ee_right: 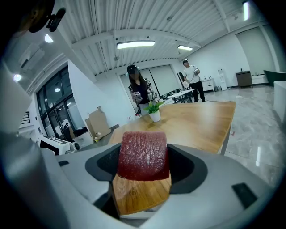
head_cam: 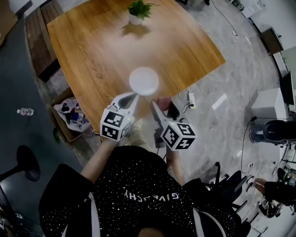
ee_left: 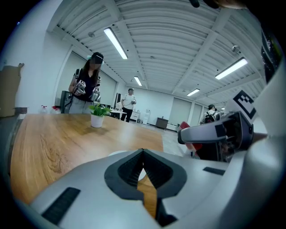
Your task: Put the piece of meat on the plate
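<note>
A dark red slab of meat [ee_right: 143, 159] stands upright between the jaws of my right gripper [ee_right: 143, 152], which is shut on it. In the head view that gripper [head_cam: 155, 106] hovers just off the near edge of the wooden table [head_cam: 92, 51], and the meat [head_cam: 163, 102] shows as a pinkish blur. The white plate [head_cam: 143, 81] lies on the table just beyond both grippers, with nothing on it. My left gripper [head_cam: 132, 97] points at the plate's near rim. Its jaws [ee_left: 143, 152] are shut and hold nothing, and a sliver of the plate [ee_left: 117, 153] shows behind them.
A small potted plant [head_cam: 138, 10] stands at the table's far edge. On the floor to the left are a cardboard box of clutter [head_cam: 69, 115], a water bottle [head_cam: 25, 111] and a black stool [head_cam: 25, 164]. A wooden bench [head_cam: 39, 37] runs along the table's left side. People [ee_left: 87, 87] stand beyond the table.
</note>
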The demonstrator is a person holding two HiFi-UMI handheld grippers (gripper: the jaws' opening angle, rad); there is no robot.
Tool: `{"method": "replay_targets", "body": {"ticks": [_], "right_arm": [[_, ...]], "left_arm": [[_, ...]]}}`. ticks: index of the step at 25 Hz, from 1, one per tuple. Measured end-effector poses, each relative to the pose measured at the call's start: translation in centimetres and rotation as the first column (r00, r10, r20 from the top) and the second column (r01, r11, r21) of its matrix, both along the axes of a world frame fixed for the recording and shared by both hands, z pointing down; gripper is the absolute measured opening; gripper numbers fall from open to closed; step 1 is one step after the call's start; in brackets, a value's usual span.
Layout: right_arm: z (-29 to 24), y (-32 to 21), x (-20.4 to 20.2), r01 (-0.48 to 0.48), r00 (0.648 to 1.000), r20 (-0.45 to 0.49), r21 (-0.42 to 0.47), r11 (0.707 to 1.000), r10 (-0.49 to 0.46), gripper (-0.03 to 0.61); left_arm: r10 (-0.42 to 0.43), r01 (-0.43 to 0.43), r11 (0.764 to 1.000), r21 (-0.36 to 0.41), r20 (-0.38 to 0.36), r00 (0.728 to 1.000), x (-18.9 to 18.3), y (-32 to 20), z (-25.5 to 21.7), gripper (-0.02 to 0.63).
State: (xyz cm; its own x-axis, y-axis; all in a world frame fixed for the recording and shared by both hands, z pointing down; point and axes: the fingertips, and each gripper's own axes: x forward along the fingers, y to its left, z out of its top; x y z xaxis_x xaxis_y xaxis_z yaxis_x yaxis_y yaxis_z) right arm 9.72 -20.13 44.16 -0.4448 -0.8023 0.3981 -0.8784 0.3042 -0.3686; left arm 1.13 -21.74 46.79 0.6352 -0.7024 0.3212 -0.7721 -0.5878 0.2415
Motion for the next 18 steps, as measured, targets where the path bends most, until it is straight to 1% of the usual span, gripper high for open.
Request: {"method": "replay_targets", "body": {"ticks": [10,18], "right_arm": [[2.2,-6.2,2.6,0.043,0.999,-0.010,-0.053,0.998,-0.044,0.308],[3.6,-11.3,3.4,0.102,0.994,-0.017,-0.079,0.992,-0.104,0.308]], "left_arm": [[-0.046,0.046,0.998,-0.035,-0.003,0.999,2.5,-6.4,1.5,0.006],[-0.093,0.093,0.995,-0.037,0.005,0.996,3.4,-11.6,2.7,0.006]]}}
